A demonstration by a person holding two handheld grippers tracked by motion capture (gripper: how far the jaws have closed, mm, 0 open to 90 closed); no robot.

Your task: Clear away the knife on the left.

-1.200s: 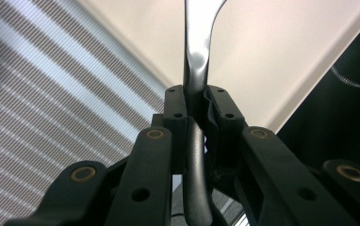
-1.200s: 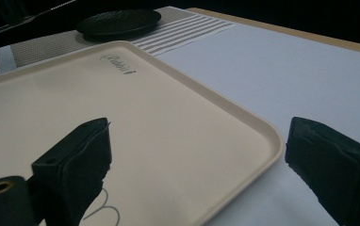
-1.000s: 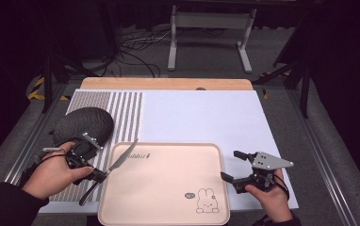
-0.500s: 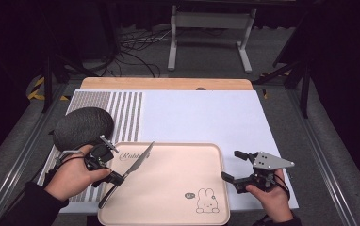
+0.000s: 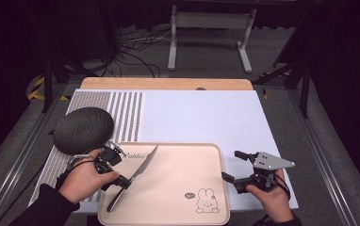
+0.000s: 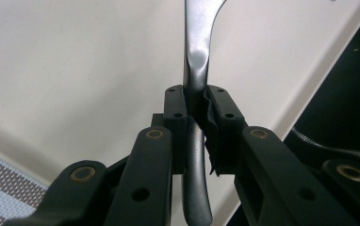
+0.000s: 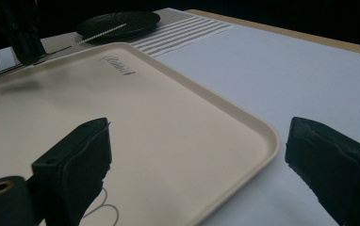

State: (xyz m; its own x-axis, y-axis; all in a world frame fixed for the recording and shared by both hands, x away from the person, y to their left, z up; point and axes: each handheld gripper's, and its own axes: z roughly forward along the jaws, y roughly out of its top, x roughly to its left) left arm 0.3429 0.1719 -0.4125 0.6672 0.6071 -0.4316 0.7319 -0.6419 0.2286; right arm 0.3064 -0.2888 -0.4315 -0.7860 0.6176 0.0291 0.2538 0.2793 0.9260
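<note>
- The left gripper was pinched on a table knife, its jaws pressed against the narrow neck where the dark handle met the blade; the left gripper view showed the same knife clamped between the two pads.
- The knife lay slantwise over the left part of the tray, handle toward the near left corner and tip pointing toward the far side; whether it rested on the tray or hung just above could not be told.
- The grip looked narrow and set on a smooth, rounded section, so the knife could pivot or slip in the jaws if tilted, and might drop onto the tray or slide off its near rim.
- The right gripper stood spread and holding nothing, just beside the tray's right edge; a careless sweep inward could nudge the tray.
- A dark round mat sat touching or just behind the left hand; a backward pull might bump it.
- The tray carried cursive lettering near its far left corner, seemingly "Rabbit", and a small rabbit drawing with a speech bubble whose text was too small to read.
</note>
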